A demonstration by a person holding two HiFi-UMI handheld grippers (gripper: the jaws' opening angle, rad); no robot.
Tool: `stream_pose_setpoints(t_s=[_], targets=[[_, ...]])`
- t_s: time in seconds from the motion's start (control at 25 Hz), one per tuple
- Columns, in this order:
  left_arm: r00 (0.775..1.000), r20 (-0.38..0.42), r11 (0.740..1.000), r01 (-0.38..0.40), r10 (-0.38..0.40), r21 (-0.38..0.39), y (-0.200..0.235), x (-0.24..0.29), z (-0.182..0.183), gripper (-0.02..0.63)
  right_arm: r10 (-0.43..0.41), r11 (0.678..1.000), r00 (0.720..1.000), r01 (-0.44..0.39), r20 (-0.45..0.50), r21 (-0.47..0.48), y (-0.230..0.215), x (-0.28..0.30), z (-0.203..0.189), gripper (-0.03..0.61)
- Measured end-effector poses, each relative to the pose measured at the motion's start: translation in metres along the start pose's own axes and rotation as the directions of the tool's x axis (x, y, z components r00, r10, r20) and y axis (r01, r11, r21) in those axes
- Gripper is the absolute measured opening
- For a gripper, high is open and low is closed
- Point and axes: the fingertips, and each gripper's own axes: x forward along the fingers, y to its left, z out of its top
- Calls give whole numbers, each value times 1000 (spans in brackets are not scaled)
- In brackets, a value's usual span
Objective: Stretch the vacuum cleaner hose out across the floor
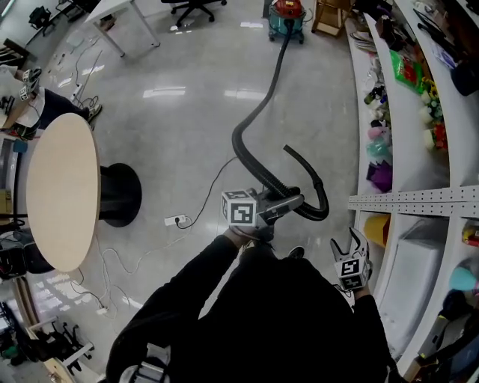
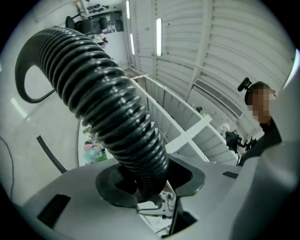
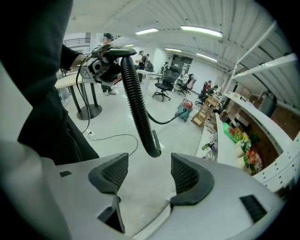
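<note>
A black ribbed vacuum hose [image 1: 258, 112] runs across the floor from the red and teal vacuum cleaner [image 1: 287, 16] at the far end. It curves up to my left gripper [image 1: 293, 200], which is shut on it near its free end. The end part loops away to the right [image 1: 322, 202]. In the left gripper view the hose [image 2: 108, 93] rises thick from between the jaws of the left gripper [image 2: 150, 185]. My right gripper [image 1: 349, 241] hangs lower right by the shelving, open and empty. In the right gripper view the hose [image 3: 136, 103] hangs beyond the spread pads of the right gripper [image 3: 150, 176].
A round beige table [image 1: 60, 187] on a black base [image 1: 120, 194] stands at the left. A white power strip with its cable [image 1: 176, 220] lies on the floor near my feet. White shelves [image 1: 404, 149] full of goods line the right side. Office chairs [image 1: 196, 9] stand far off.
</note>
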Motion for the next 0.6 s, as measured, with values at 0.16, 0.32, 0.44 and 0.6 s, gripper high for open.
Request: stream_pose_setpoints(t_s=[0.16, 0.32, 0.44, 0.6], targets=[[990, -140, 996, 15, -2, 89, -39, 0, -28, 184, 125, 965, 989, -104, 74, -240, 20, 14, 10, 317], [954, -299, 993, 10, 25, 115, -68, 2, -76, 186, 285, 823, 953, -190, 101, -536, 73, 17, 13, 362], [932, -362, 997, 13, 16, 76, -90, 12, -118, 186, 420, 706, 905, -276, 71, -652, 122, -2, -6, 360], [943, -329, 999, -49, 43, -9, -94, 30, -167, 186, 567, 646, 824, -438, 9, -625, 172, -41, -61, 271]])
